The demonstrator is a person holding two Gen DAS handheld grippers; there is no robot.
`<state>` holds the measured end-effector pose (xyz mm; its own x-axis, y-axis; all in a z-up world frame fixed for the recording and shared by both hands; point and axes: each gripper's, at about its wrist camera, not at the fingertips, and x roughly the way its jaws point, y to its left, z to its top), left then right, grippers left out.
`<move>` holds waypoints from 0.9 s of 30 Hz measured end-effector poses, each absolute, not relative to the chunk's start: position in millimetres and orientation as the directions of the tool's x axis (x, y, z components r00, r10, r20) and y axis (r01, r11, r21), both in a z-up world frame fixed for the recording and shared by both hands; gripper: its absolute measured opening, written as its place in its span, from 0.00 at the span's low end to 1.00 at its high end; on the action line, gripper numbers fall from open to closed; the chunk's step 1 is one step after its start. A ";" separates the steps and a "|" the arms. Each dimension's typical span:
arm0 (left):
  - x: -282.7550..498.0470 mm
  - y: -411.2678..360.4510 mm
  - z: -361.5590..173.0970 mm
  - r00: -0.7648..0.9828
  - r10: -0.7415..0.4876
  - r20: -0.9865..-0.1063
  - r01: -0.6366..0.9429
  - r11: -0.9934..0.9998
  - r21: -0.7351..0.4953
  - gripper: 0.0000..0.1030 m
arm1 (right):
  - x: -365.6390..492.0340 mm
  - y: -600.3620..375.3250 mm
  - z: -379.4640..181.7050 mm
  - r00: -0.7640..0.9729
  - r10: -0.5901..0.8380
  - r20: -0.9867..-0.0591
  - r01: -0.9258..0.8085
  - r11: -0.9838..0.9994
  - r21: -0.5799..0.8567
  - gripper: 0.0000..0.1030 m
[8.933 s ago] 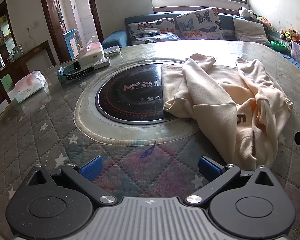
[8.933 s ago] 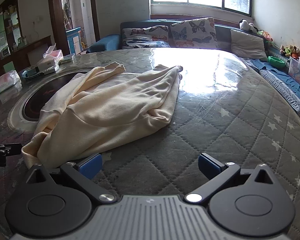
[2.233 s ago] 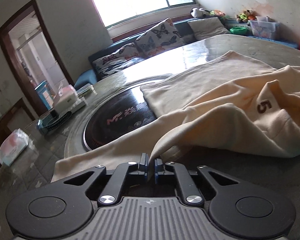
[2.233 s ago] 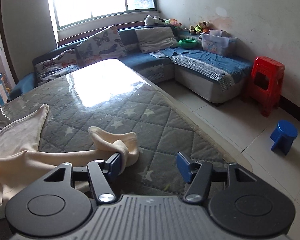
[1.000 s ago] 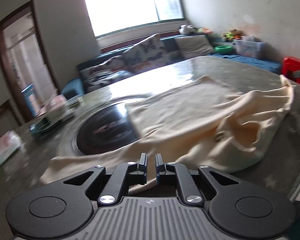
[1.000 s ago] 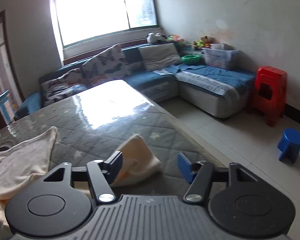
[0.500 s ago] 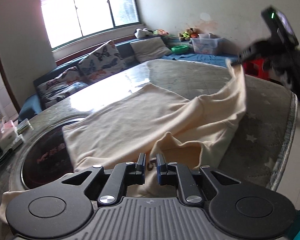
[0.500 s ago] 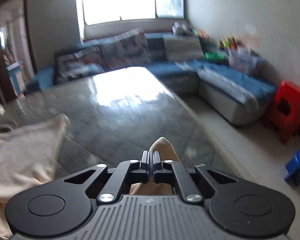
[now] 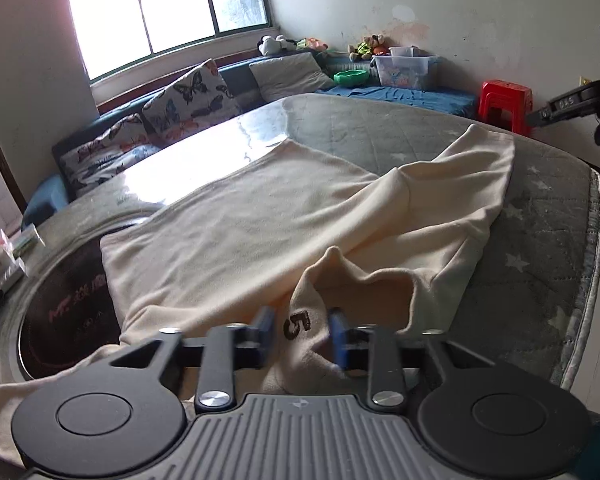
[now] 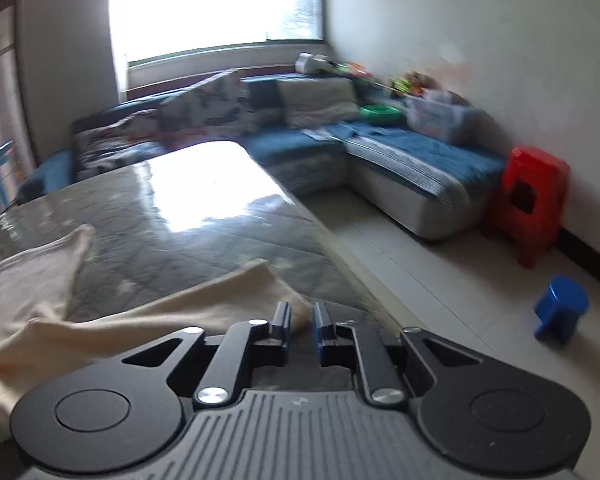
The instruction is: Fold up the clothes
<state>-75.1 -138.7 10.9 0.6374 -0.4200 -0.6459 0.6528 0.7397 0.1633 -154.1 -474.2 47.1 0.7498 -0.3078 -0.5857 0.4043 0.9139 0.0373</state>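
Observation:
A cream sweatshirt [image 9: 260, 220] lies spread over the quilted table cover [image 9: 540, 240]. My left gripper [image 9: 302, 332] is low at its near edge. The blurred blue pads stand apart, and a raised fold printed with a "5" sits loosely between them. In the right wrist view the sleeve end [image 10: 228, 296] rests on the table by its right edge. My right gripper [image 10: 301, 322] sits just behind that end, its jaws opening with a narrow gap and no cloth pinched in it. The left wrist view also shows the right gripper [image 9: 540, 114] hanging above the sleeve tip.
A round black hob [image 9: 60, 300] is set into the table on the left, partly under the cloth. The table's right edge [image 10: 340, 248] drops to a tiled floor with a red stool [image 10: 532, 200] and a blue stool [image 10: 560, 312]. A blue sofa [image 10: 400, 152] lines the far walls.
The right gripper, shut on the lifted sleeve tip half a second ago, has parted its jaws and the sleeve now lies on the table. The left jaws have gone from shut to apart.

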 end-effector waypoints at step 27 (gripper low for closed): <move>-91.0 -85.4 47.6 0.630 -0.486 -0.605 0.640 0.766 0.051 0.10 | -139.5 -251.4 16.8 0.543 0.396 -0.740 -0.579 0.815 0.012 0.31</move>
<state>-91.0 -85.4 47.6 0.6304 -0.4863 -0.6051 0.6402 0.7665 0.0510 -139.5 -251.4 16.8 0.5429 0.3962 -0.7405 -0.5787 0.8154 0.0120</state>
